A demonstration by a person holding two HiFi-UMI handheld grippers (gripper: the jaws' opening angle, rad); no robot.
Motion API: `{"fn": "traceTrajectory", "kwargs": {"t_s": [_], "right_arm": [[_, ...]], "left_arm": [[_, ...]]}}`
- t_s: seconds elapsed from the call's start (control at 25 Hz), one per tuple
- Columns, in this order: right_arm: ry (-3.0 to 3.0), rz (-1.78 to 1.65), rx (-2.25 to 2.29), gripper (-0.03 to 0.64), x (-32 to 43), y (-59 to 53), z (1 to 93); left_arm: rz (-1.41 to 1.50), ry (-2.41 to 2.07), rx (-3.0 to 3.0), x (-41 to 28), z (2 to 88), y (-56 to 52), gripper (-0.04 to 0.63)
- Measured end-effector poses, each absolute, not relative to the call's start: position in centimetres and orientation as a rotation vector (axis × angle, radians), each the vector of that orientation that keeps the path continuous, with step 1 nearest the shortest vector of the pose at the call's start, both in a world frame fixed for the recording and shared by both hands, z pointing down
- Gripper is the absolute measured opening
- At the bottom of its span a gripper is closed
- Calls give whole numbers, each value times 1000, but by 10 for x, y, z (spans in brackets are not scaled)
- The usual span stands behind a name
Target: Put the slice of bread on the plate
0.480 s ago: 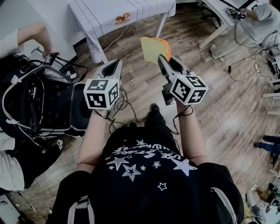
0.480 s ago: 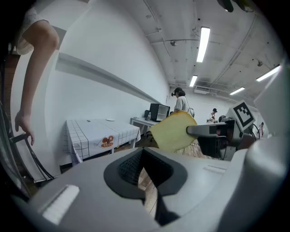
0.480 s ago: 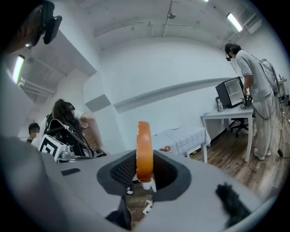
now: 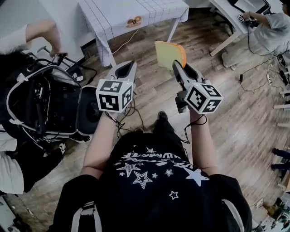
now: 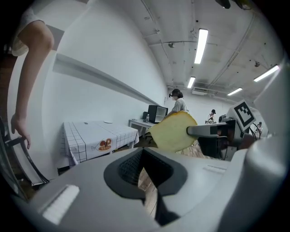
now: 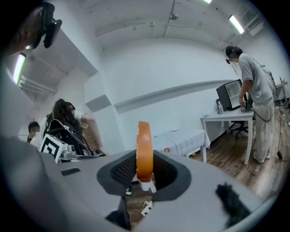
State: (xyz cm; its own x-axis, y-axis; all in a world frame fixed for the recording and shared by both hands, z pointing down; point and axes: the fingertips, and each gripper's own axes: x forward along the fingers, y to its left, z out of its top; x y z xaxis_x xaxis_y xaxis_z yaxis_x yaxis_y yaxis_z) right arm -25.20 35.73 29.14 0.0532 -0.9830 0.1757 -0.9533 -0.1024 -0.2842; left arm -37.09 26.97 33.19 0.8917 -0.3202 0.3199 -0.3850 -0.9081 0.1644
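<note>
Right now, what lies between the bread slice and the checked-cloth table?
Only bare wooden floor, in the head view, between the bread slice and the checked-cloth table.

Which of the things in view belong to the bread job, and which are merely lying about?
For the job:
slice of bread, clamped upright in the right gripper
left gripper, open and empty
No plate can be made out.

Lying about:
black bag
checked-cloth table
floor cables

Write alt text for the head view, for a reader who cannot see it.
Seen from above, the person's right gripper holds a slice of bread upright over a wooden floor; the left gripper beside it is empty. A table with a checked cloth stands ahead.
</note>
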Motion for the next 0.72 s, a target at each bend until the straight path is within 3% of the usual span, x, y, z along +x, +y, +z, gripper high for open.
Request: {"fn": "traceTrajectory", "kwargs": {"t_s": [0.72], "right_arm": [[2032,-551,-2207,98,-204,356,285]], "left_arm": [[427,-577,2801,-336,319,264,8]]}}
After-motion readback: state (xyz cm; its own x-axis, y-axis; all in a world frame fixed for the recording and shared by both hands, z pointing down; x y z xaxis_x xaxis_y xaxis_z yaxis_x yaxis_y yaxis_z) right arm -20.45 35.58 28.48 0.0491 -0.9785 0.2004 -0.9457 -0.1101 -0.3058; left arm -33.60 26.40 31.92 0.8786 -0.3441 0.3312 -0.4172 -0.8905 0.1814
